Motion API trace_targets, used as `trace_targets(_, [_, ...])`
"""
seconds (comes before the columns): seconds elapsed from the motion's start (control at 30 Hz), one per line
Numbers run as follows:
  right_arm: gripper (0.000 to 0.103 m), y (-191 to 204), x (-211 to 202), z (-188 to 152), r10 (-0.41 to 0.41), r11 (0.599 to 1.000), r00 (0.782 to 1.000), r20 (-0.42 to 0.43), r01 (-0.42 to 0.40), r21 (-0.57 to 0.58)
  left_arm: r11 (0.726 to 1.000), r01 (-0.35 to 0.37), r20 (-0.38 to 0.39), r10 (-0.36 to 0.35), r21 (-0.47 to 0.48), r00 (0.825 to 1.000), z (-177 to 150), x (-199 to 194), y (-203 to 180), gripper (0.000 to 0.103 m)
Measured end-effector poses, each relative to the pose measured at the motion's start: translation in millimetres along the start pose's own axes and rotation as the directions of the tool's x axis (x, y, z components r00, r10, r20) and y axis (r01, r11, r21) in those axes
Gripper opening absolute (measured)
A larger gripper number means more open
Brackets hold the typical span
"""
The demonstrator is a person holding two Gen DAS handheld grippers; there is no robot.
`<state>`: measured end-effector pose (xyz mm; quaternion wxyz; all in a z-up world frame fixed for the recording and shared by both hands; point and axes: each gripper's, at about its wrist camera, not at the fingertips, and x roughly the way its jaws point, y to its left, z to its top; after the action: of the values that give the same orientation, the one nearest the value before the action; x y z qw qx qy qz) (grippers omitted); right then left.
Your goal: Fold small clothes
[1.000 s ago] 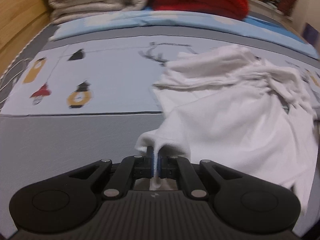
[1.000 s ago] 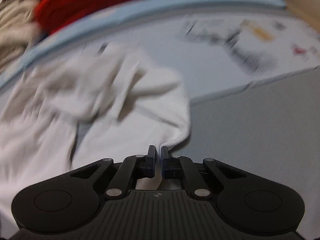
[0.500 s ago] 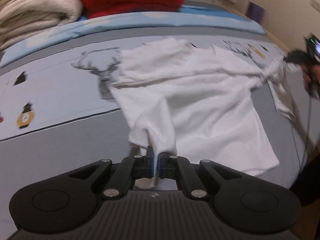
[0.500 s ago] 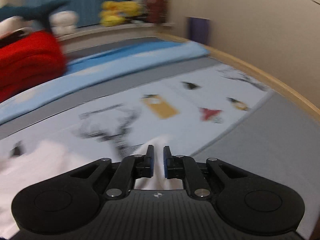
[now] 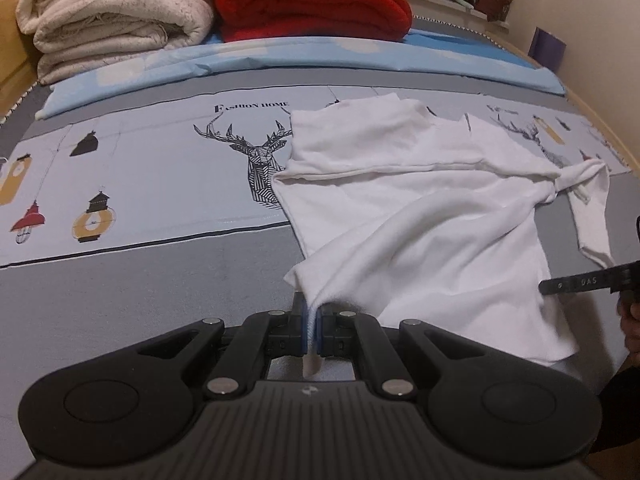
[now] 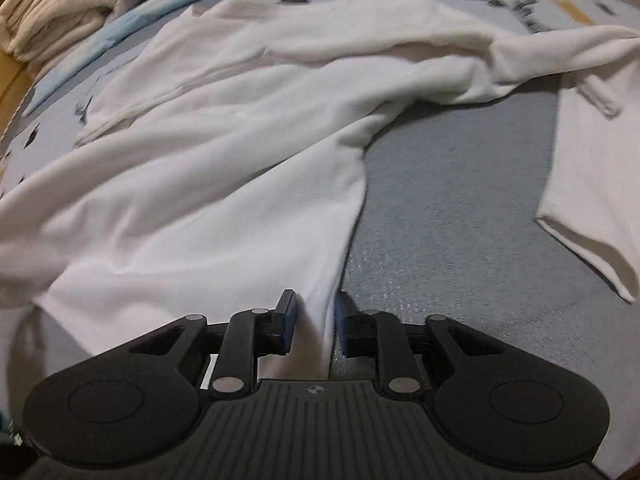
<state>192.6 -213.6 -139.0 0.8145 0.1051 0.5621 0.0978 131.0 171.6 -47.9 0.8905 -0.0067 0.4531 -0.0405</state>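
Observation:
A white T-shirt (image 5: 420,216) lies crumpled on the bed, its right sleeve twisted. My left gripper (image 5: 311,320) is shut on the shirt's near left hem corner, just above the grey sheet. In the right wrist view the same shirt (image 6: 208,168) fills the left and middle. My right gripper (image 6: 314,320) is open, its jaws standing either side of the shirt's lower right hem edge, cloth lying between them. The right gripper's tip also shows in the left wrist view (image 5: 580,282) at the far right edge.
A grey and pale blue printed bedsheet (image 5: 140,184) covers the bed. Folded cream blankets (image 5: 116,12) and a red blanket (image 5: 312,0) are stacked at the far end. A wall (image 5: 592,40) runs along the right side of the bed.
My right gripper let go of the sleeve, swung back down to the shirt's lower right hem and opened. My left gripper kept its hold and the shirt spread flatter.

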Motion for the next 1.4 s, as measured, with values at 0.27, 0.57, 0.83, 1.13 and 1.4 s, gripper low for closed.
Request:
trace_targets(0.27, [0.002, -59.0, -82.6, 30.5, 0.023, 0.997, 0.985, 0.169, -0.035, 0.070, 0.998, 0.043, 0.018, -0.044, 0.042, 0.999, -15.4, -28.7, -9.1, 0.003])
trace_targets(0.57, [0.006, -152.2, -104.6, 22.9, -0.148, 0.985, 0.987, 0.066, 0.141, 0.099, 0.908, 0.297, -0.228, -0.235, 0.295, 0.945, -55.4, -28.9, -64.9, 0.023])
trace_targets(0.83, [0.026, -153.4, -81.3, 16.3, -0.072, 0.996, 0.995, 0.069, 0.068, 0.050, 0.958, 0.279, -0.207, -0.288, -0.070, 0.935, -34.6, 0.9, -36.6, 0.045])
trace_targets(1.13, [0.026, -143.9, -47.5, 5.9, -0.103, 0.991, 0.992, -0.074, 0.096, -0.089, 0.958, 0.249, -0.423, -0.169, 0.141, 0.890, -46.6, 58.9, -98.9, 0.026])
trace_targets(1.4, [0.008, -137.1, -80.7, 0.7, 0.144, 0.984, 0.986, -0.080, -0.151, -0.094, 0.970, 0.100, -0.384, -0.007, 0.223, 0.923, -50.9, 36.9, -59.5, 0.004])
